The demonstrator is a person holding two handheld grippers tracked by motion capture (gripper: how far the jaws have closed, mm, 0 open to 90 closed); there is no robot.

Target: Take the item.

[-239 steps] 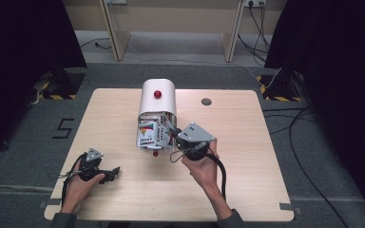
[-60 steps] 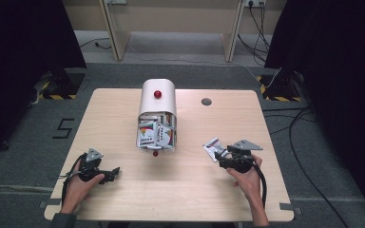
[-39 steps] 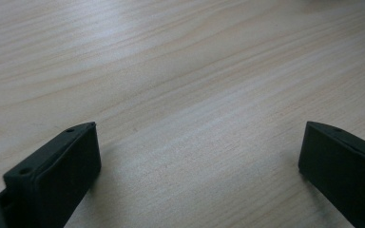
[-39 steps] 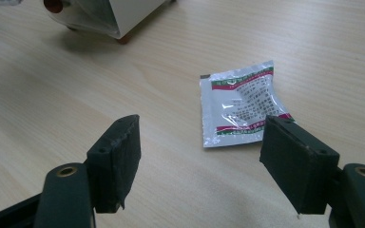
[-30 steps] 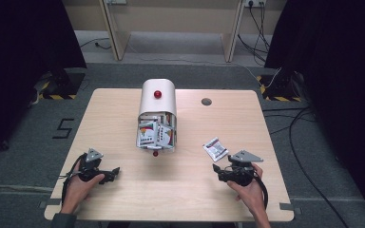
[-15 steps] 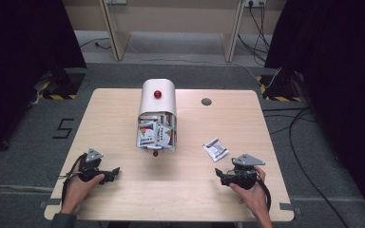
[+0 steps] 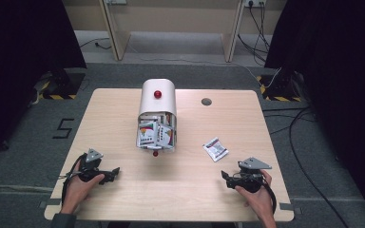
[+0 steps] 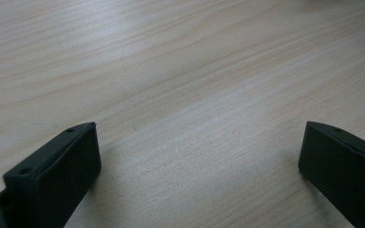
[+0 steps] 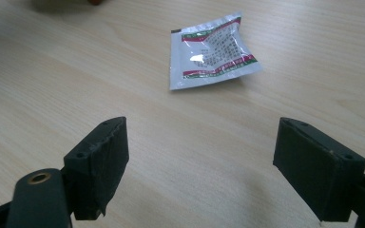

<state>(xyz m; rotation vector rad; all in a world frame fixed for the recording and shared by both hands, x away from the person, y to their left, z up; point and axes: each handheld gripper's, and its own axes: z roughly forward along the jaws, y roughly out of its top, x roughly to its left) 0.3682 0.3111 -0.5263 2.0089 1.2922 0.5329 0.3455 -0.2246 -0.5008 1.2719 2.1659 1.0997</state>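
Observation:
A small white sachet point(image 7: 215, 149) with red and green print lies flat on the wooden table point(image 7: 123, 118), right of centre; the right gripper view has the sachet point(image 9: 211, 51) lying just ahead of the jaws. My right gripper point(image 7: 225, 176) rests near the front right edge, open and holding nothing, a short way in front of the sachet. My left gripper point(image 7: 115, 172) sits at the front left, open over bare wood point(image 8: 195, 118). A white round-topped dispenser point(image 7: 157, 97) with a red knob stands mid-table, its open front full of several sachets point(image 7: 155, 134).
A small red ball point(image 7: 155, 153) lies on the table just in front of the dispenser. A grey round cable port point(image 7: 206, 101) sits in the tabletop at the back right. Black curtains and floor cables surround the table.
My right gripper carried a sachet from the dispenser to the right, let it go on the table and drew back toward the front edge. The left gripper stayed put.

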